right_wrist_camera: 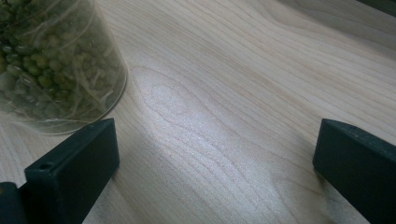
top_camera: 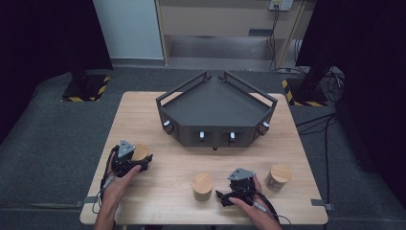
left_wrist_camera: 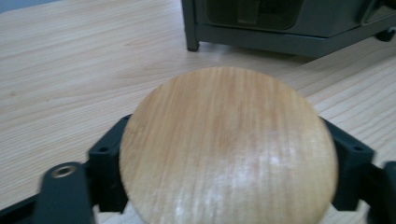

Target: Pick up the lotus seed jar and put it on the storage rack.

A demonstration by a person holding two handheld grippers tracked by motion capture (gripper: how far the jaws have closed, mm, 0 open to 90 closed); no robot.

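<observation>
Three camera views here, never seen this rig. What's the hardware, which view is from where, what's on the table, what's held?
No robot arm: a person holds a two-jaw gripper in each hand. The high view looks down on the wooden table from the person's side; the other two cameras ride on the grippers and look along their black jaws.

On the table: a dark angular tray rack at the back and three wood-lidded jars. The left gripper is shut on the left jar, jaws on either side below its lid. The right gripper is open on bare table, beside the middle jar, which holds green beans. The right jar stands apart.
</observation>
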